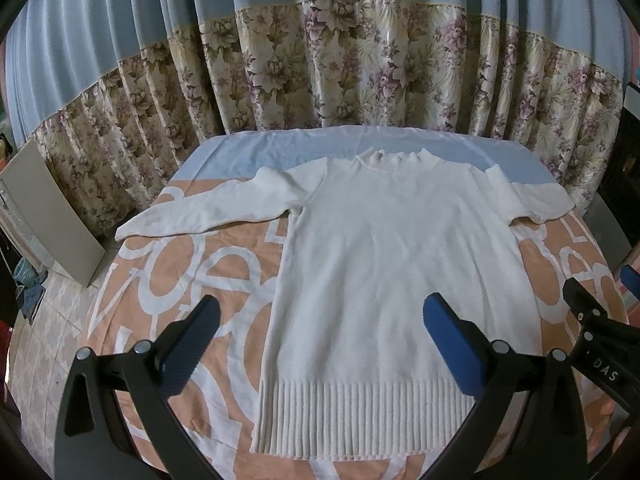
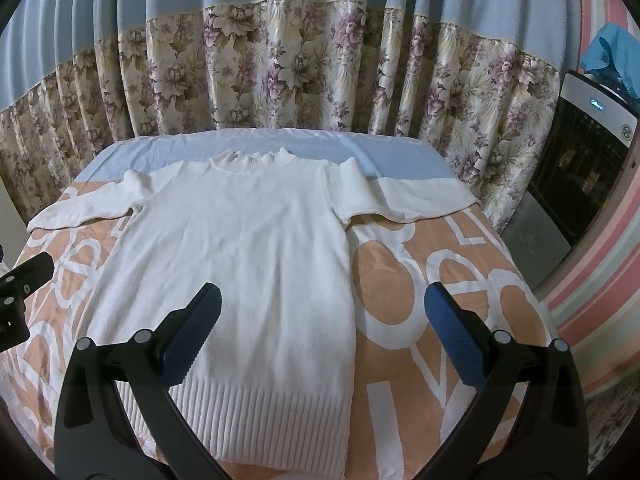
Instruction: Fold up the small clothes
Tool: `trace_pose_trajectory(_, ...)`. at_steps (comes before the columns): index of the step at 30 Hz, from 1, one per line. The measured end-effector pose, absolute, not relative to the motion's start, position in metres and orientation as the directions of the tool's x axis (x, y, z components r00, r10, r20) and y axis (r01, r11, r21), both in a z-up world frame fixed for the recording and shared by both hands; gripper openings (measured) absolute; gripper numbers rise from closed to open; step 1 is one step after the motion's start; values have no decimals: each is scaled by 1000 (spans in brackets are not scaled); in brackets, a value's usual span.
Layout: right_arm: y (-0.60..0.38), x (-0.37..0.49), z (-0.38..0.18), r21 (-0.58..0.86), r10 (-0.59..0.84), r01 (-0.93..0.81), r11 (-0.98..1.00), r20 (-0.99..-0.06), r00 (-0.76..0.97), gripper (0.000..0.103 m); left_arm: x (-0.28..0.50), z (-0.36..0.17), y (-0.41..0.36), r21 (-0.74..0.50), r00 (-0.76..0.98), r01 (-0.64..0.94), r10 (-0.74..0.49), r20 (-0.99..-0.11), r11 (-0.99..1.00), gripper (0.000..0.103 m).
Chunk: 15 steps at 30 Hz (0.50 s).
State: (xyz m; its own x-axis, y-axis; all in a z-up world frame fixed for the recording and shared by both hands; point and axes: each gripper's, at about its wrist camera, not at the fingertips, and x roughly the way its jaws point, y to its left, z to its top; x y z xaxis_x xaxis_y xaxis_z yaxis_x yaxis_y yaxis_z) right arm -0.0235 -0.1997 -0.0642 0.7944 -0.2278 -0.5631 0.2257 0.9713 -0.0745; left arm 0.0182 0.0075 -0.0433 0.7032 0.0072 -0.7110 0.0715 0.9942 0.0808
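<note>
The bed (image 1: 168, 280), covered in an orange sheet with big white letters and a pale blue band along its far edge, carries the only garment in play. Behind the far edge hangs a curtain (image 1: 320, 60), blue above and floral below.

A white sweater (image 1: 380, 264) lies flat and face up in the middle of the bed, collar (image 1: 390, 159) toward the far edge and ribbed hem (image 1: 352, 416) at the near edge. Both sleeves are spread out sideways toward the bed's left and right edges. Laid open like this, it looks prepared for folding, with no fold yet made; the sleeves would likely come in first.

The left gripper (image 1: 320, 338) hovers over the hem's left half with its fingers wide apart and holding nothing. The right gripper (image 2: 322, 336) hangs over the hem's right corner, fingers likewise spread and empty. Both sit at the near edge, probably so each can take a side.
</note>
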Motion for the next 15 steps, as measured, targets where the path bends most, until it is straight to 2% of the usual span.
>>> trace_pose_trajectory(15, -194, -2, -70, -90, -224, 213, 973, -587, 778, 100, 41, -49, 11, 87, 671, 62, 23, -741, 994, 101)
